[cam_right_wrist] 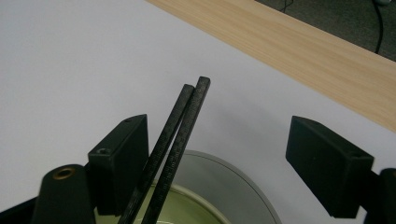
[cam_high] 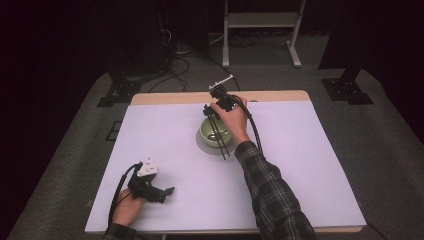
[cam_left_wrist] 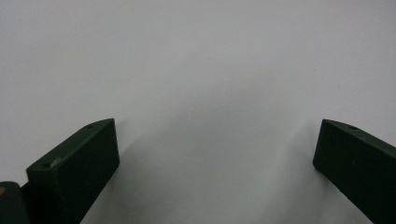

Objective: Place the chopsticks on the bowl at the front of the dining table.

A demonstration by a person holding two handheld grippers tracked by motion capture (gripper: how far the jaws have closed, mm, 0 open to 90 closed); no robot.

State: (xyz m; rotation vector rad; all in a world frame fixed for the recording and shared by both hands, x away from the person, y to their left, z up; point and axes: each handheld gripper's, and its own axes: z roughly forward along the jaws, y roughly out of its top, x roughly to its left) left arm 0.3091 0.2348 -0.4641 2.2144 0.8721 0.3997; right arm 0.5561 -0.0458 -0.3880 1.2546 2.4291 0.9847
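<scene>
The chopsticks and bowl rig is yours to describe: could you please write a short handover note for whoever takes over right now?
Right gripper: jaws open, over the green bowl, either side of the black chopsticks.
Chopsticks lean on the bowl's rim, together; a spoon lies inside.
Bowl sits on a grey saucer, mid-table.
Left gripper: open, empty, low over the white table cover.
Done: chopsticks are at the bowl.
Left: probably withdrawing the right gripper.

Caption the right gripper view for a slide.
Open right gripper straddling two black chopsticks propped on a green bowl atop a grey saucer.
</scene>
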